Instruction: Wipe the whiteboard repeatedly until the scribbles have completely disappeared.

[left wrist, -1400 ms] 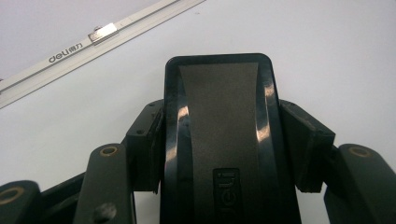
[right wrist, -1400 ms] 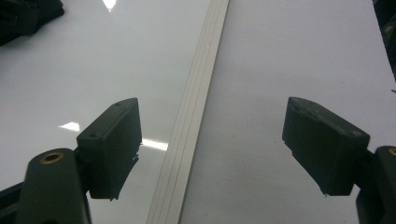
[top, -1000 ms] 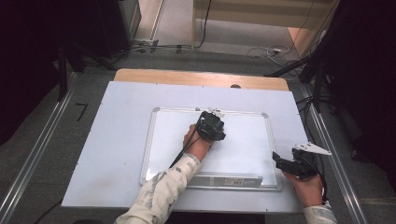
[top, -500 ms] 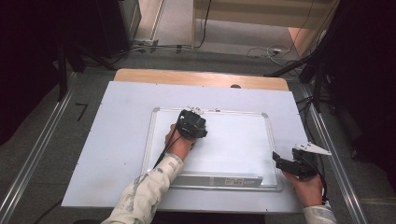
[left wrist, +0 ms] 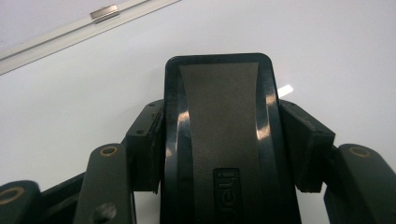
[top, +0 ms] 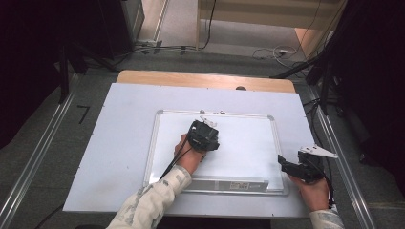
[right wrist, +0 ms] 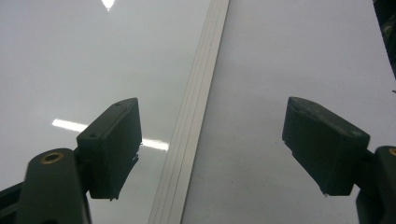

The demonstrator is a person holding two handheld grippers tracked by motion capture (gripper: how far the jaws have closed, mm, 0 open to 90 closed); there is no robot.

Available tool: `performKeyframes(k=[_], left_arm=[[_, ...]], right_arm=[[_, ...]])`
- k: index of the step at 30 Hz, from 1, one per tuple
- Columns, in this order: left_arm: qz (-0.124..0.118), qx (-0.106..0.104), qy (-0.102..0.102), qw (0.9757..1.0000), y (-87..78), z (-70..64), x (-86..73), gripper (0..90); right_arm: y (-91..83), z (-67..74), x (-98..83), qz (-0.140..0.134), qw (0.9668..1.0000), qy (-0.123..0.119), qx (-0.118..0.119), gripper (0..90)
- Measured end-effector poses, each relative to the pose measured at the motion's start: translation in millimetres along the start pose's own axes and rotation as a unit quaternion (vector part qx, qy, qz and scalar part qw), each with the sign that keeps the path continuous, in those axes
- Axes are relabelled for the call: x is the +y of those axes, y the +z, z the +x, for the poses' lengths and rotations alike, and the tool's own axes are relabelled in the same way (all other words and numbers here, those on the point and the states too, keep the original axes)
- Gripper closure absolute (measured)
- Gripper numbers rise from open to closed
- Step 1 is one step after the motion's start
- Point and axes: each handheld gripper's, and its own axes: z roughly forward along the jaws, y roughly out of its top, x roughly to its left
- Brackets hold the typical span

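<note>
On the table (top: pixel 119 143), covered w/ a pale sheet, lies a whiteboard (top: pixel 248 143) w/ a silver frame, its long bottom edge toward the person. The left tool (top: pixel 204 136) sits over the board's upper-middle area, held by the left hand (top: pixel 187 157), whose patterned sleeve comes in from the bottom of the high view; a black cable trails back along the forearm. In the left tool's own view the jaws are clamped on a black whiteboard eraser (left wrist: pixel 223 140), one pad pressed to each long side, w/ the eraser's grey felt-like face toward the cam and part of an embossed label visible near the bottom. The eraser is against or just above the white surface; can't tell which. Board frame and a small metal clip (left wrist: pixel 103 13) run across the top-left corner of that view. The right tool (top: pixel 292 167) rests at the board's lower-right corner, gripped by the right hand (top: pixel 313 191), grey three-cornered plate on top. Its jaws stand wide apart w/ nothing between them; in the right tool's view the board's frame strip (right wrist: pixel 194 121) runs up between the two pads (right wrist: pixel 114 144), white board on one side, pale table sheet on the other. Light glints show on the board's glossy surface.
</note>
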Motion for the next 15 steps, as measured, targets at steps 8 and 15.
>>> performKeyframes(k=[8,15], left_arm=[[0.000,-0.013,0.014,0.9998,5.8,-22.5,7.1,39.8],[-0.002,-0.020,0.022,0.9996,11.3,-35.5,13.5,39.8]], right_arm=[[0.0,-0.2,0.1,-0.001,1.0000,-0.001,0.001,18.4],[0.0,0.0,0.2,-0.001,1.0000,-0.001,0.001,18.4]])
